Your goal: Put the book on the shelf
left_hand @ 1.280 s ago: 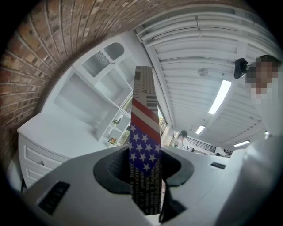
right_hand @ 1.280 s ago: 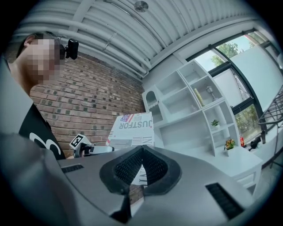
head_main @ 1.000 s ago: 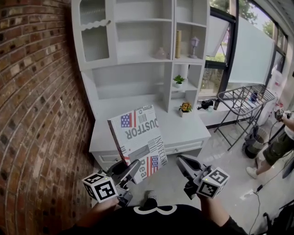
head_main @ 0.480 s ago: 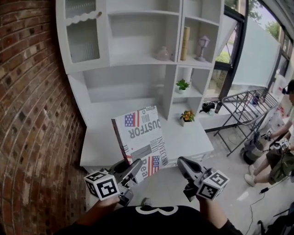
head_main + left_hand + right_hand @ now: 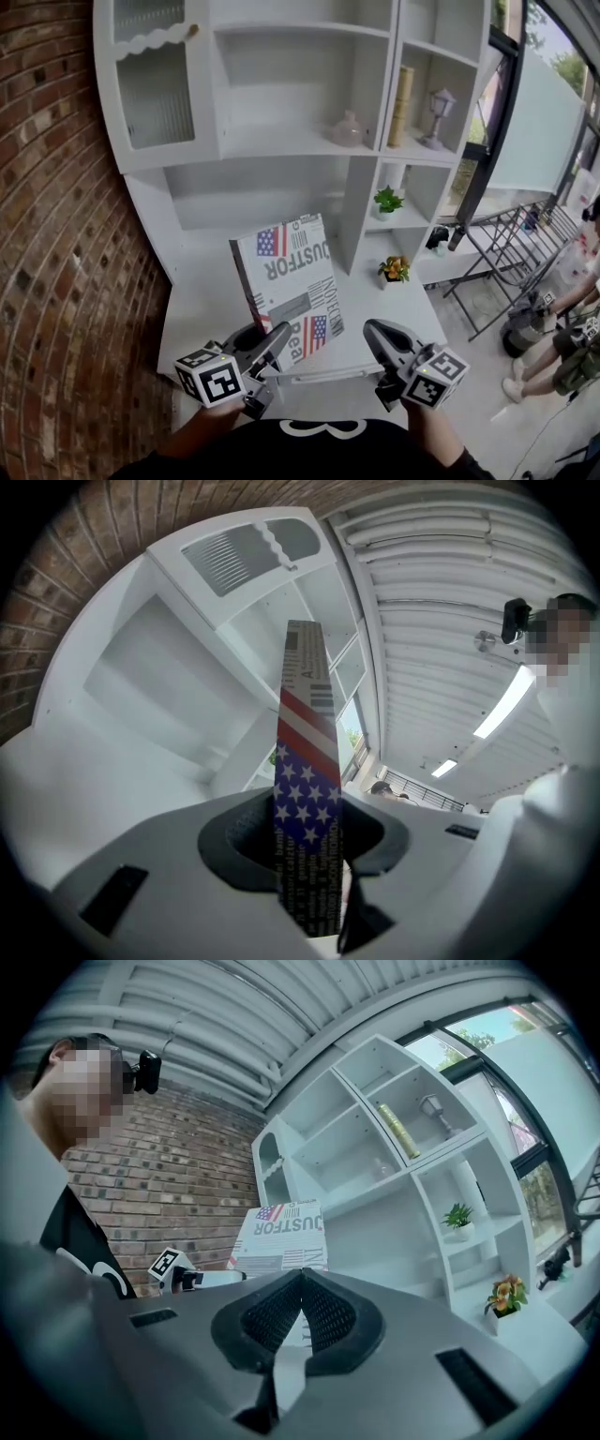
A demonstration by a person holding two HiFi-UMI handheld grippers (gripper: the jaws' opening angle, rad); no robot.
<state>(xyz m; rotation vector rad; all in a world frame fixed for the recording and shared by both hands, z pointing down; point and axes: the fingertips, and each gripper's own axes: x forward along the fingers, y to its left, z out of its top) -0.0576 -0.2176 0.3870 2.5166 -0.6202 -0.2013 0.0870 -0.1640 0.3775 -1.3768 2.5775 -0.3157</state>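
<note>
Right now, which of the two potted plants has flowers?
The lower plant, with orange blooms, on the desktop; the upper plant shows only green leaves.

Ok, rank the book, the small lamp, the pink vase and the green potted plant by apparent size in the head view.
1. book, by far the largest, though nearest the camera.
2. small lamp, tallest of the shelf items.
3. pink vase and green potted plant: these look alike, so unranked.
</note>
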